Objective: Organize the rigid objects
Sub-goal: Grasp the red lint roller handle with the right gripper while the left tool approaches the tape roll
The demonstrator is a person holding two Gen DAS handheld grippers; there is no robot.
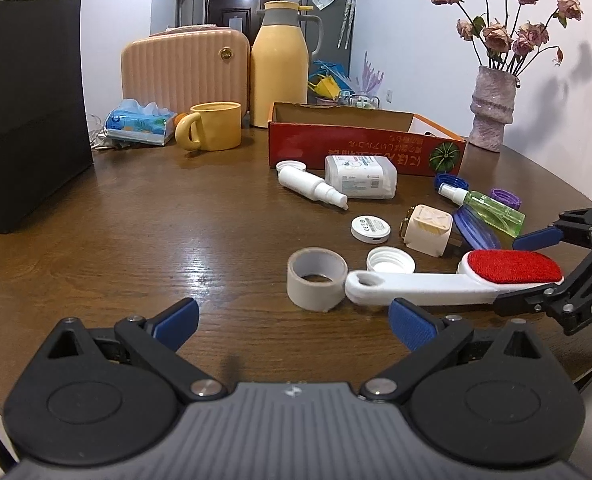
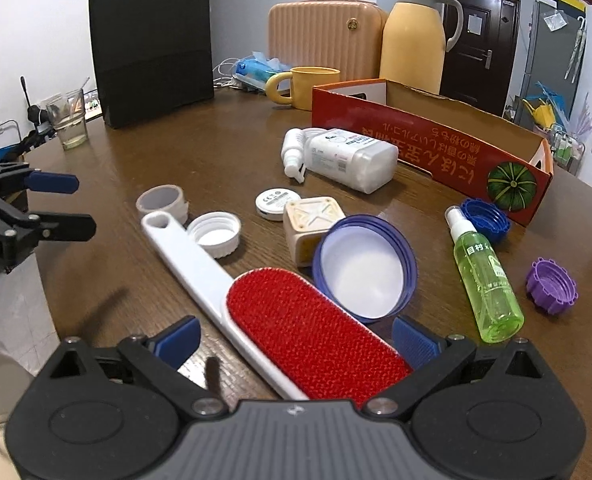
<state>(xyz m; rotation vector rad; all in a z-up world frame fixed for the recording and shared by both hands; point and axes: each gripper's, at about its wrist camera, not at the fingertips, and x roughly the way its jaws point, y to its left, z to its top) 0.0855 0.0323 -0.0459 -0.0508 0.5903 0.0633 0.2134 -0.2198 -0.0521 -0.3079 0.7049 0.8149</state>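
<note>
**A:** Two grippers over a glossy wood-grain bench (image 1: 136,216). What sits farthest left?

**B:** A matte black paper bag (image 1: 28,112), flat-sided. Next a ribbed peach case (image 1: 184,68), a smooth yellow mug (image 1: 214,126) and a tall yellow jug (image 1: 280,64).

**A:** And the left gripper (image 1: 294,318)?

**B:** Its jaws stand wide apart, nothing between them, above bare wood just short of a grey tape ring (image 1: 315,278).

**A:** Toward the middle?

**B:** A ridged white cap (image 2: 216,234), a flat white disc (image 2: 276,202), a cream cube (image 2: 313,220), a white spray bottle (image 1: 311,186) lying beside a frosted rectangular bottle (image 2: 351,160), all in front of the red cardboard box (image 2: 435,140).

**A:** The lint brush (image 2: 256,304)?

**B:** It lies flat on the bench: long white plastic handle, oval red pile pad. The right gripper (image 2: 296,344) has its jaws spread wide on either side of the red pad, not pressing it.

**A:** Farther right?

**B:** A big blue lid (image 2: 365,268) tilted on the cube, a clear green spray bottle (image 2: 485,280), a notched blue cap (image 2: 485,218) and a purple cap (image 2: 551,286).
</note>
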